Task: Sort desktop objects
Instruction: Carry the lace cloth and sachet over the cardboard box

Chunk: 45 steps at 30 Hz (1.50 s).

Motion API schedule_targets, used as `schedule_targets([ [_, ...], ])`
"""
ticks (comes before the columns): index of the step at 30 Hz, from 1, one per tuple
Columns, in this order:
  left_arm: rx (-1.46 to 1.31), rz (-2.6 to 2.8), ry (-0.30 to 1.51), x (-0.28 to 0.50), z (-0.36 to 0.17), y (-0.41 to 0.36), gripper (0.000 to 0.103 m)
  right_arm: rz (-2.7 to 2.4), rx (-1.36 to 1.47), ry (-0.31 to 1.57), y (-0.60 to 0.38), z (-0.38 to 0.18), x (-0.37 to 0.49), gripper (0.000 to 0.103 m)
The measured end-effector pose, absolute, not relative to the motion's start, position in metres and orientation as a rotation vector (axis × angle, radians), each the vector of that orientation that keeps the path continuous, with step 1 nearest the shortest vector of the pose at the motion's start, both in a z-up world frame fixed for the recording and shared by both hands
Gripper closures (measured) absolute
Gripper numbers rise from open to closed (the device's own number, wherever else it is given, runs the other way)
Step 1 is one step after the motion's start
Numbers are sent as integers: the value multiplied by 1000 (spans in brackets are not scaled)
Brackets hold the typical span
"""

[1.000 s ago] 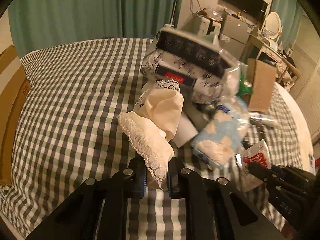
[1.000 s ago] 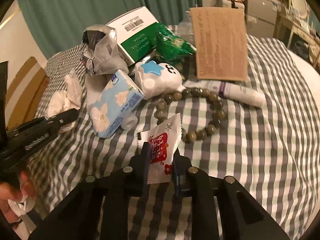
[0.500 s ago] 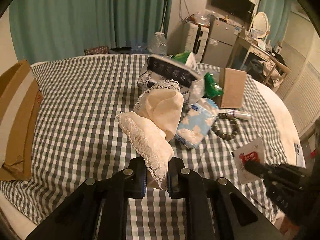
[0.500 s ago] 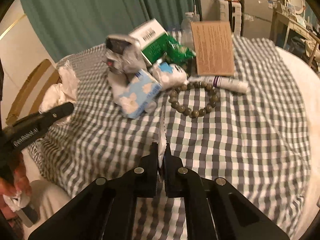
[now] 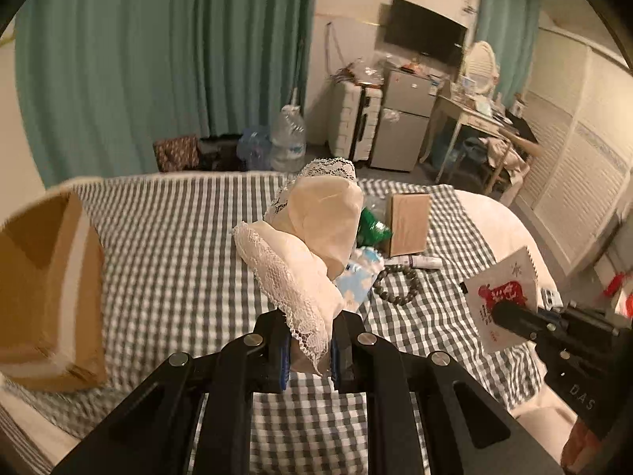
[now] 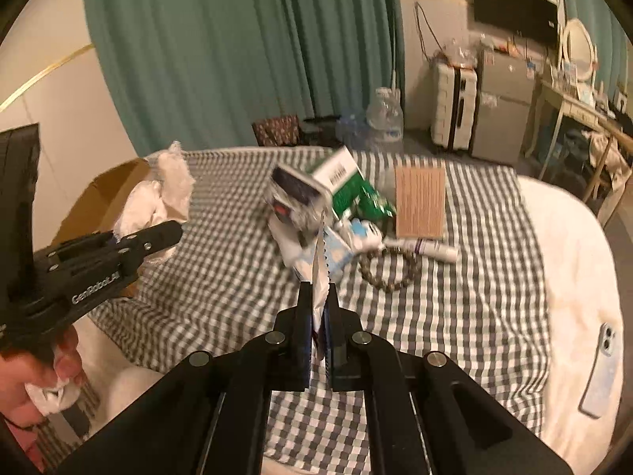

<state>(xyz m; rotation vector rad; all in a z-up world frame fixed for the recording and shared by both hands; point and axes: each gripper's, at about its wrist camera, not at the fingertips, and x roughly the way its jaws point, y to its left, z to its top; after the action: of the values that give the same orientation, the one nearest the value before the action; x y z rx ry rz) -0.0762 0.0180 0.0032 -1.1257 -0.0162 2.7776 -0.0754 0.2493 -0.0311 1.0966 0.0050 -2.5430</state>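
My left gripper [image 5: 307, 346] is shut on a cream lace-trimmed cloth [image 5: 312, 237], held high above the checked bed [image 5: 166, 245]; the same cloth [image 6: 162, 194] shows white from the right wrist view. My right gripper [image 6: 318, 326] is shut on a thin white sachet [image 6: 319, 273] seen edge-on; its red print shows in the left wrist view, sachet [image 5: 502, 297]. Below lies a pile: a blue tissue pack [image 6: 336, 255], a bead bracelet [image 6: 389, 273], a white tube [image 6: 425, 246], a green-and-white box [image 6: 340, 182] and a brown card [image 6: 420, 202].
An open cardboard box [image 5: 47, 289] sits at the bed's left edge. A phone [image 6: 599, 370] lies on the white bedding at the right. Beyond the bed stand water jugs [image 5: 289, 138], a suitcase [image 5: 356, 122], a small fridge [image 5: 403, 126] and a desk [image 5: 478, 118].
Both grippers rose well above the bed with their loads. The right jaws closed fully on the sachet, which turned from flat to edge-on. The pile now looks smaller and farther.
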Motion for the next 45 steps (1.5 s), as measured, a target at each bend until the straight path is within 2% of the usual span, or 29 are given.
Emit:
schedule_targets([
  [7,-1025,2783,88,-65,59,8,88,-2571,981,21,230,16,-60,99],
  [11,-986,2802,72,-62,82,-11,88,-2568,932,66,208,37,-56,99],
  [22,-995,2894,26,-65,104,-75,88,-2512,841,139,146,77,-56,99],
  [34,-1058,3028,1,-58,102,-175,88,-2375,794,209,51,89,-65,99],
  [45,-1178,3118,-219,-41,59,-288,88,-2210,783,322,-56,69,-71,99],
])
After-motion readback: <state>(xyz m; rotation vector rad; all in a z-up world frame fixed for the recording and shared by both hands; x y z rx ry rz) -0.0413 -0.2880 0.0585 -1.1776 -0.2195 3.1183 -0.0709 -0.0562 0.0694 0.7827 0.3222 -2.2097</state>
